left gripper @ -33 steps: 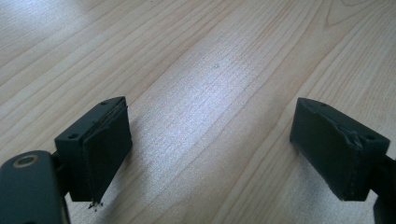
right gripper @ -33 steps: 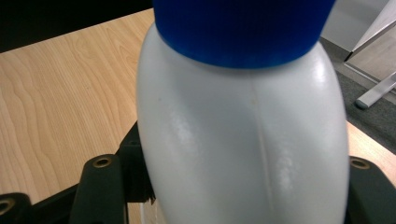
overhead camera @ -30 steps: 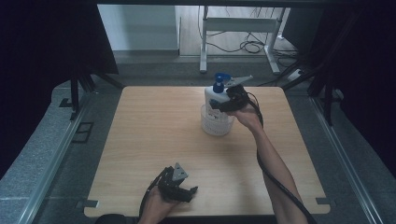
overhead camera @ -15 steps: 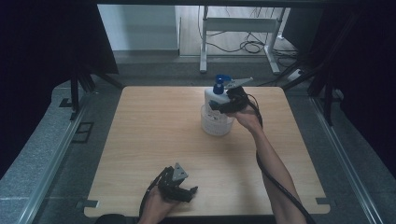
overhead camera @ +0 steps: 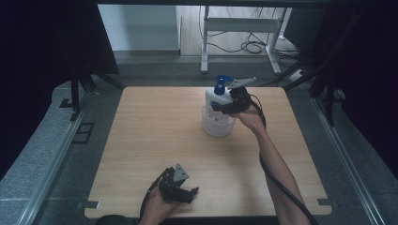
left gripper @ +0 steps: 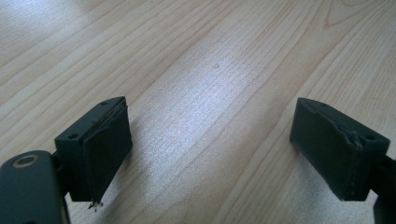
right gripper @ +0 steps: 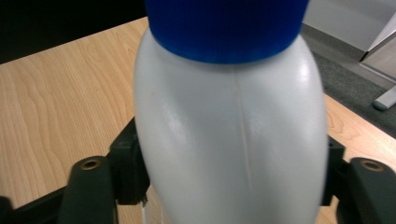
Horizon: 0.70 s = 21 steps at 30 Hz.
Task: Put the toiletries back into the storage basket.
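A white bottle with a blue pump top stands upright in a white round tub at the back middle of the wooden table. My right gripper reaches it from the right. In the right gripper view the bottle sits between the jaws, its sides against both pads with no gap showing; these jaws have just been opening. My left gripper rests near the table's front edge, and its jaws stand wide open over bare wood.
A cable trails from the right gripper along the person's forearm. Beyond the table's far edge are a metal stand and floor cables. Dark curtains hang at both sides.
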{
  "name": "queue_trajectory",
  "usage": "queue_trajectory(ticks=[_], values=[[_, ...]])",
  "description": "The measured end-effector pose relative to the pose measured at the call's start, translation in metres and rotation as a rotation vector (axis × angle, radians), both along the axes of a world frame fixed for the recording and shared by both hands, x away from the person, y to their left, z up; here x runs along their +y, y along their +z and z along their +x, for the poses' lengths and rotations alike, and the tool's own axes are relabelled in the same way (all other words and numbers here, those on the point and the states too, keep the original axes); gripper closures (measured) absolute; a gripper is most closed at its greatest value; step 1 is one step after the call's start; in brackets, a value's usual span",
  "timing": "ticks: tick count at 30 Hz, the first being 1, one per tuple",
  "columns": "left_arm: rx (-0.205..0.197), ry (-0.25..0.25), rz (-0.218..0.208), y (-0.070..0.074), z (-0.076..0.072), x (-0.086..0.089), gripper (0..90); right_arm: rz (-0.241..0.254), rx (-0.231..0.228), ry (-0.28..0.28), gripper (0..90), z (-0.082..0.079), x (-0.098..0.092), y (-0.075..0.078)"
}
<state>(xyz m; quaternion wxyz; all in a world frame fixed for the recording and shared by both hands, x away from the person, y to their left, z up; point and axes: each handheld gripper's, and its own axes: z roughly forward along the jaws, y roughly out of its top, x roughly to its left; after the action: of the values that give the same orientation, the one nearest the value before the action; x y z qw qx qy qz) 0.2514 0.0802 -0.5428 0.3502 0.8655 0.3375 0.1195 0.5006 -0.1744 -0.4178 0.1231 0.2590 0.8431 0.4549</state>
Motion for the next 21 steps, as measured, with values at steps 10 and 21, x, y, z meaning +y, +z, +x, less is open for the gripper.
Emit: queue_trajectory(ticks=[10, 21], values=[[0.0, 0.0, 0.0, 0.0, 0.0, 0.0, 12.0, 0.002, -0.029, 0.001, 21.3, -0.0039, -0.0018, 0.0049], [-0.002, 0.0, 0.001, 0.0, 0.0001, -0.0002, 12.0, 0.001, -0.054, -0.005, 13.3, -0.0088, -0.0014, 0.0101]])
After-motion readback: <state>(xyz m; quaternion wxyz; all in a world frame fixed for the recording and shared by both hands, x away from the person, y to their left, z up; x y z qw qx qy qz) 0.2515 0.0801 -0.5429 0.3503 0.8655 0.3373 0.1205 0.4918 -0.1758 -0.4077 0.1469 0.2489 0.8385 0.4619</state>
